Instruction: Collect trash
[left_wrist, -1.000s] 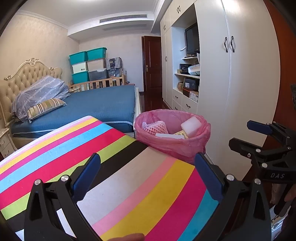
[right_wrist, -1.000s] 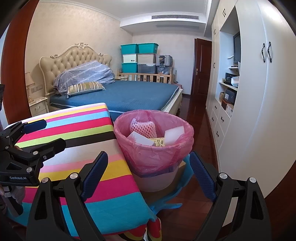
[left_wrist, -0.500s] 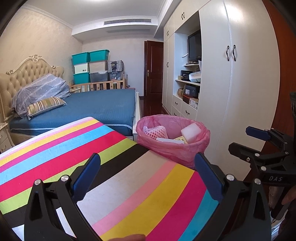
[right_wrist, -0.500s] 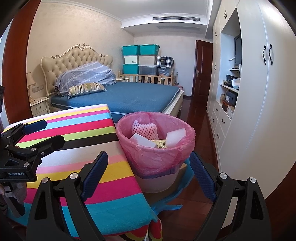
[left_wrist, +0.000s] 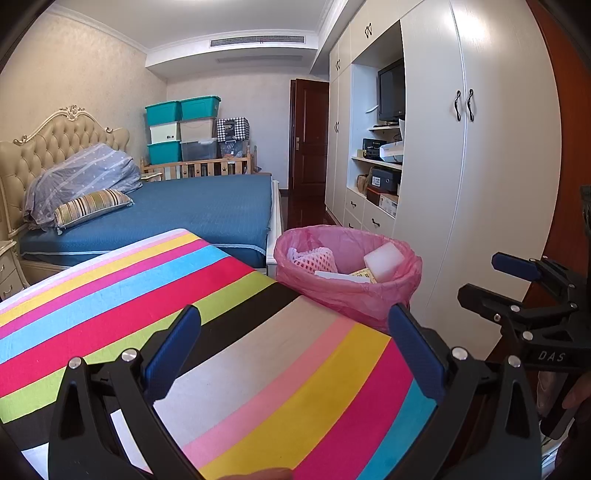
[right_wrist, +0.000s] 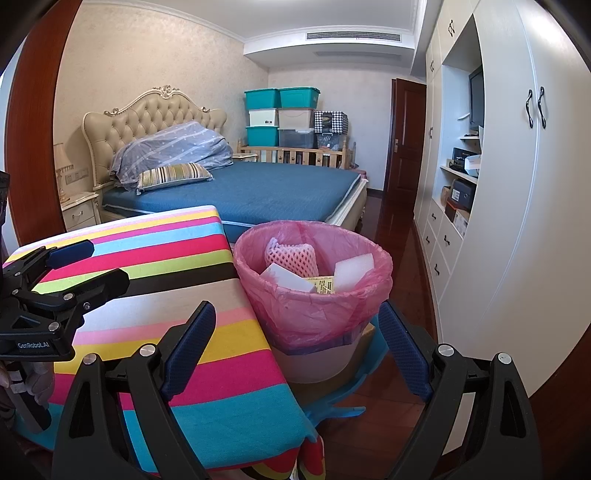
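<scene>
1. The left gripper hangs over the striped tablecloth, its blue-padded fingers spread wide with nothing between them.
2. The right gripper is likewise spread and empty, held above the table's edge and pointing toward the waste bin.
3. Seen from the left wrist camera, the right gripper's black frame carries the letters "DAS"; from the right wrist camera, the left gripper's frame reads "GenRobot.AI".
4. The bin stands on the floor just beside the table, lined with a pink bag.
5. The trash lies inside the bin: a pink foam net, a white foam block, a white card and a yellow printed label whose small text cannot be read.
6. A television in the white wardrobe bears a logo too small to read.
</scene>
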